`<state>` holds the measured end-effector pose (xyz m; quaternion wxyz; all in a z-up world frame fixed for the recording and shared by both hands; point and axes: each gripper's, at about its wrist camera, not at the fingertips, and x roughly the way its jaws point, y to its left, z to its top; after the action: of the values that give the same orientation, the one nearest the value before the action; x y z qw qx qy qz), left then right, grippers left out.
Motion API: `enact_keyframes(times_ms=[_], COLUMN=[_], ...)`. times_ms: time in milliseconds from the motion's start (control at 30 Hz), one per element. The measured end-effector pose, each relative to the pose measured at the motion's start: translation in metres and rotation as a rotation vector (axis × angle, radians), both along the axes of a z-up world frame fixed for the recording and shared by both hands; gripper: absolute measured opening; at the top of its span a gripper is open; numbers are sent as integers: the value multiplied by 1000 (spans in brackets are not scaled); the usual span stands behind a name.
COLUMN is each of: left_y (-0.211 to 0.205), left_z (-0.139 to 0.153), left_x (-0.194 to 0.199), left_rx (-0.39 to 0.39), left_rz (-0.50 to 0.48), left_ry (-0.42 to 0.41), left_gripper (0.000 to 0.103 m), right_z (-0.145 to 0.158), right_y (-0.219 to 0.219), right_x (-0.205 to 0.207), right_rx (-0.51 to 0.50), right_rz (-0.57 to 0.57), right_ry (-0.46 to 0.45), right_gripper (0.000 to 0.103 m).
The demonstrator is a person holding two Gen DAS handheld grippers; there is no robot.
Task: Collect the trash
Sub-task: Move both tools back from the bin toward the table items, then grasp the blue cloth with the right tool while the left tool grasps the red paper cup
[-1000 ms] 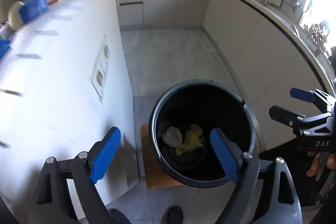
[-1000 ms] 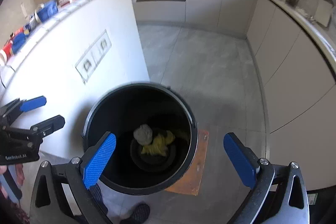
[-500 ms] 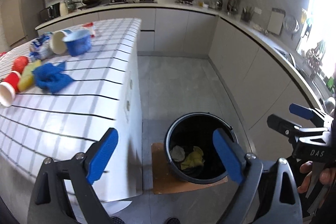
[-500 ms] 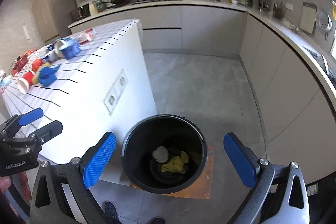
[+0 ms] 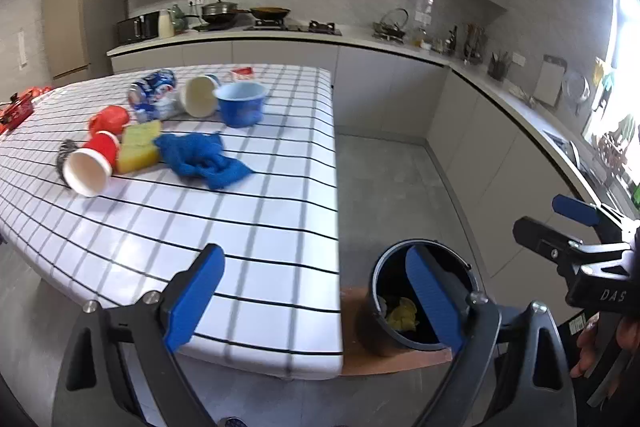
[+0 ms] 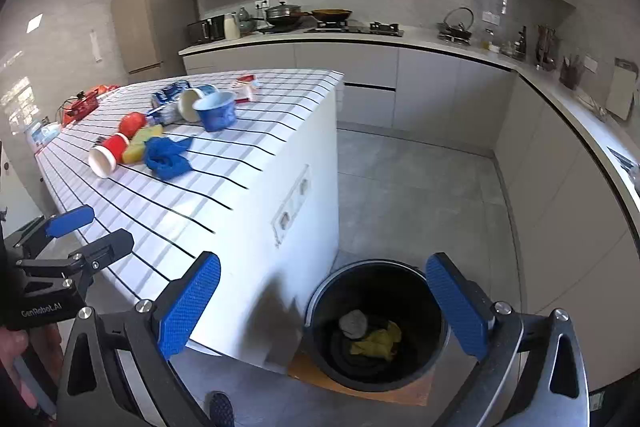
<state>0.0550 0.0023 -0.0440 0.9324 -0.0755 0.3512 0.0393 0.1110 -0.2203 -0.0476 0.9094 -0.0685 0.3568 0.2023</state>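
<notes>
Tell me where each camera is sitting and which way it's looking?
Left wrist view: sits on the open left gripper, looking down across the white grid-lined island counter to the round black trash bucket; a hand holding the right gripper shows at the right edge.
Right wrist view: sits on the open right gripper, looking down at the bucket; the left gripper and a shoe tip show.
Shared: counter, bucket, crumpled blue cloth, red paper cup.
</notes>
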Motion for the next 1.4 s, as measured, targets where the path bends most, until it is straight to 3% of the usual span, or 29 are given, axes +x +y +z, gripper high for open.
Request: enact_keyframes(times_ms=[633, 867, 1233, 1400], left_y=[104, 160, 235, 249], left_z=[6, 4, -20, -34], left_x=[-23, -29, -4, 26], left_rx=[-9, -22, -26, -26], left_rz=[142, 216, 268, 268], left_ry=[-41, -50, -22, -1], left_gripper=[94, 94, 93, 93], right_z=[19, 13, -12, -31], right_y=[123, 169, 236, 262], right_x=[-11, -6, 22, 45], right_rx=[1, -2, -22, -41], right_rz=[140, 193, 230, 242], right_ry=[-21, -5, 23, 46], right_gripper=[103, 103, 103, 96])
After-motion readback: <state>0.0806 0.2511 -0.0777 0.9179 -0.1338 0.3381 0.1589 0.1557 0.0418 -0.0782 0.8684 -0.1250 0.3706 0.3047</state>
